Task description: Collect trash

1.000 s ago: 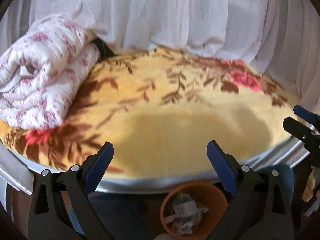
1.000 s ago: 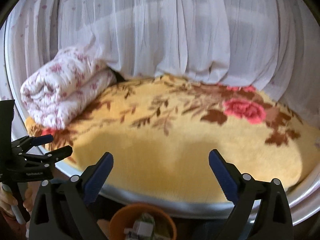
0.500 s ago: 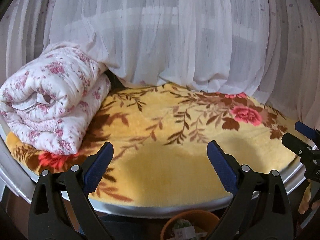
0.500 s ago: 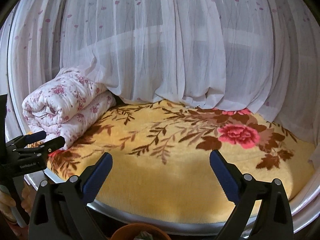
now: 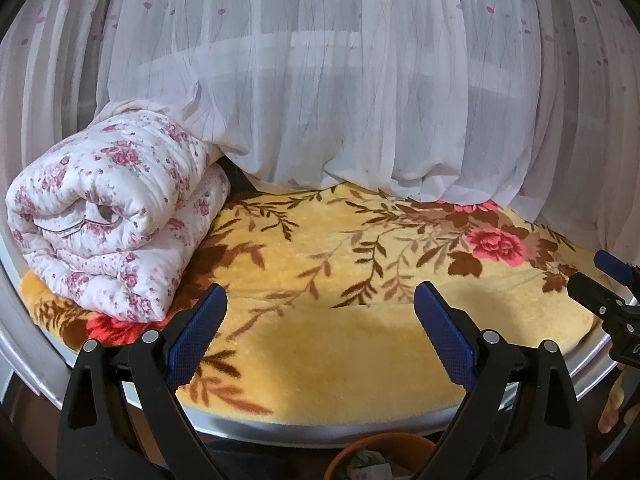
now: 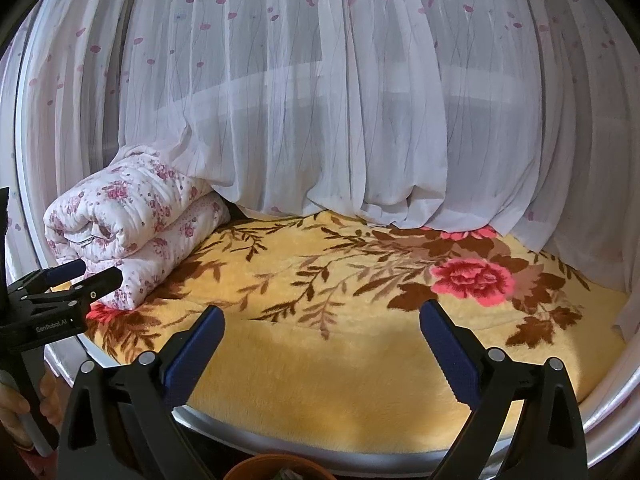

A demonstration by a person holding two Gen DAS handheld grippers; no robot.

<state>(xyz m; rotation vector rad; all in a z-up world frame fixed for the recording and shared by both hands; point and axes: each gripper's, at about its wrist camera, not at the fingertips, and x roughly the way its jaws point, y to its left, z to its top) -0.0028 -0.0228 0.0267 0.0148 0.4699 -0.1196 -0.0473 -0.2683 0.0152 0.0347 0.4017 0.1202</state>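
Two grippers, both held level over the near edge of a bed. Left gripper (image 5: 320, 328): blue-padded fingers (image 5: 198, 330) spread wide, nothing between them. Right gripper (image 6: 322, 346): likewise wide apart, empty. Each shows at the margin of the other's view, the right one at the far right edge of the left wrist view, the left one at the lower left of the right wrist view with a hand (image 6: 16, 408) wrapped around its handle.

Orange bin (image 5: 380, 454) sits below the bed edge, only its rim and upper part visible at the bottom of the left wrist view, between the left gripper's arms. Trash (image 5: 366, 466) lies inside it: crumpled greenish paper and a pale scrap, details too cropped to read. Right wrist view catches just the top arc of the same bin at the bottom centre.

Yellow blanket (image 5: 340, 340) covers the bed, plush, with brown leaf sprays and red roses. Its open middle carries no loose items. Rolled quilt (image 5: 116, 216), white with small pink flowers, rests on the blanket's far left corner. Sheer curtain (image 5: 340, 80), white with pink petal print, hangs behind and pools onto the blanket's back edge, touching the quilt's top. Pale bed rim (image 5: 320, 426) runs along the near side under the blanket.
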